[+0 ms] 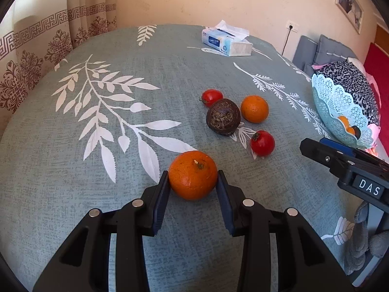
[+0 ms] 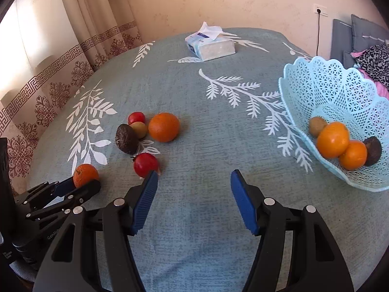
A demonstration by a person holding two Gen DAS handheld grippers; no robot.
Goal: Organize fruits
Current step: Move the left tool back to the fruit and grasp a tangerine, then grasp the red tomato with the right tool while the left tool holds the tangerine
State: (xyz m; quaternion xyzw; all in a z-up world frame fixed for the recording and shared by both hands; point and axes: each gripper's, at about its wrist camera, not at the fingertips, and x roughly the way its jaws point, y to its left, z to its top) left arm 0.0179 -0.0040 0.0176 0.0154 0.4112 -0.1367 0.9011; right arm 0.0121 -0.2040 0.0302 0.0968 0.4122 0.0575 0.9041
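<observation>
An orange (image 1: pixel 192 178) lies on the leaf-print tablecloth, and my left gripper (image 1: pixel 193 177) is shut on it, one blue pad pressing each side. The right wrist view shows the same orange (image 2: pixel 85 174) in the left gripper (image 2: pixel 85 182) at lower left. Beyond it lie two tomatoes (image 1: pixel 212 96) (image 1: pixel 262 143), a dark wrinkled fruit (image 1: pixel 223 116) and a second orange (image 1: pixel 254 108). My right gripper (image 2: pixel 192 177) hovers open over bare cloth with nothing between its fingers, just right of the near tomato (image 2: pixel 145 165). The pale blue lattice basket (image 2: pixel 335 85) at right holds two oranges (image 2: pixel 332 140), a dark fruit and a brownish one.
A tissue box (image 2: pixel 210 46) sits at the far side of the table. Patterned curtains (image 1: pixel 36 56) hang at the left, and grey cushions (image 1: pixel 325 48) with a leopard-print cloth lie behind the basket. A small yellowish fruit (image 2: pixel 139 129) nestles among the loose fruits.
</observation>
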